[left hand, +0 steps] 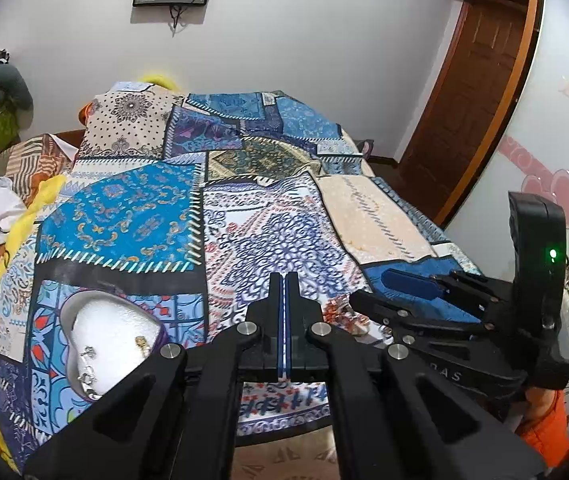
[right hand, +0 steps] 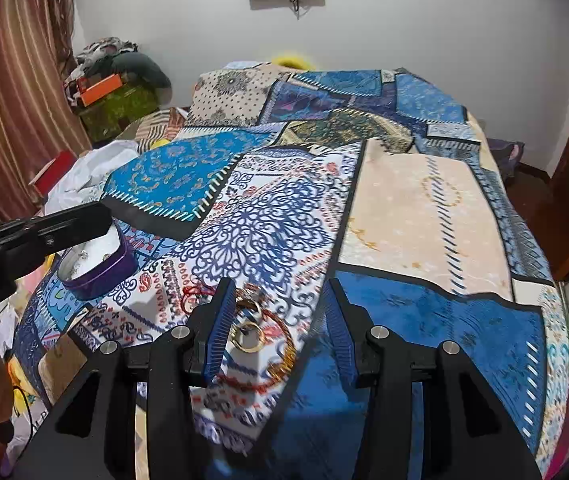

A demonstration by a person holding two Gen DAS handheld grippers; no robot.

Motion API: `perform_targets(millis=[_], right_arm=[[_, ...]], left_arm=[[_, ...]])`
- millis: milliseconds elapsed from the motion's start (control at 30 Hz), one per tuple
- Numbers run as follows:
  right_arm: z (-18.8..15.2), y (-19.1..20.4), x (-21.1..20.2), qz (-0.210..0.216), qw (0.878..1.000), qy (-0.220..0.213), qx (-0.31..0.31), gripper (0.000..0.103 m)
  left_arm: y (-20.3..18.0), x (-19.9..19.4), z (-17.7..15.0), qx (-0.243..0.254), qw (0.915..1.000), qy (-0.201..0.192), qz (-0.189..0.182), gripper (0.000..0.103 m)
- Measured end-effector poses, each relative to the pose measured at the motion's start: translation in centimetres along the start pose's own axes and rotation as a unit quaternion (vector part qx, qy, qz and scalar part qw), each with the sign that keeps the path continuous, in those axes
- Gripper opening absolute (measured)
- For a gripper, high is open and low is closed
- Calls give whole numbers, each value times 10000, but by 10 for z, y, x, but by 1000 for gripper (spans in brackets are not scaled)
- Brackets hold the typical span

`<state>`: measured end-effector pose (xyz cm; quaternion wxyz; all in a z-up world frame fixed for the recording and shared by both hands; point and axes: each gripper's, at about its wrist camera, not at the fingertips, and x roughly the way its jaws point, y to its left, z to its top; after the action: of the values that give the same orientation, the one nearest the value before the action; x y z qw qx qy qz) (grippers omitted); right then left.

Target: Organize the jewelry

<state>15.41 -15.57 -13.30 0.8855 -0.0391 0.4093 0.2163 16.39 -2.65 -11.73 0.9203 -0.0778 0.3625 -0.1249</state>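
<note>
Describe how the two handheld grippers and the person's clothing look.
Both are matte black plastic linkages with silver round pivot pins. The left gripper and the right gripper have ribbed blue finger pads. The right unit carries a black upright module with a green light and faint lettering. An orange sleeve shows below it.

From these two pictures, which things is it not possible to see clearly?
- Left wrist view: the near part of the heart-shaped tin is hidden by the left gripper; the pieces inside are too small to identify.
- Left wrist view: the jewelry pile is partly covered by the right gripper.
- Right wrist view: the beaded bracelet is blurred; the gold ring is partly behind one of the blue fingers.
</note>
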Motion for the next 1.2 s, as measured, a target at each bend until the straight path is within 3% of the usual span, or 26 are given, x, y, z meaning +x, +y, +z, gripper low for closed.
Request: perform_targets(millis=[100, 267, 400, 533, 767, 967, 1000, 1100, 1200], right_arm=[[2, 4, 9, 84, 9999, 76, -43, 39], [0, 4, 21, 313, 9992, 261, 9, 12], [-1, 2, 18, 417, 9989, 213, 99, 10], [-1, -3, 10, 431, 9988, 60, 232, 6], [5, -18, -15, 325, 9983, -291, 380, 6], [3, -25, -18, 222, 9989, -180, 380, 7], [3, -25, -16, 263, 9987, -131, 411, 9], [1, -25, -9, 395, 9982, 31, 458, 19], [1, -20, -3, 390, 9985, 80, 374, 21]], left_arm=[[7, 10, -5, -37, 9998, 210, 11, 1], [10, 28, -17, -44, 9982, 589, -51, 5], [5, 35, -24, 20, 9972, 736, -90, 22], [0, 40, -26, 53, 9965, 820, -138, 23], [-10, 55, -26, 184, 9954, 925, -138, 23], [-9, 70, -25, 48, 9959, 886, -148, 23], [-9, 72, -25, 40, 9962, 857, -146, 22], [-7, 75, -27, 69, 9965, 836, -42, 5], [-2, 74, -27, 0, 9966, 814, -149, 3]])
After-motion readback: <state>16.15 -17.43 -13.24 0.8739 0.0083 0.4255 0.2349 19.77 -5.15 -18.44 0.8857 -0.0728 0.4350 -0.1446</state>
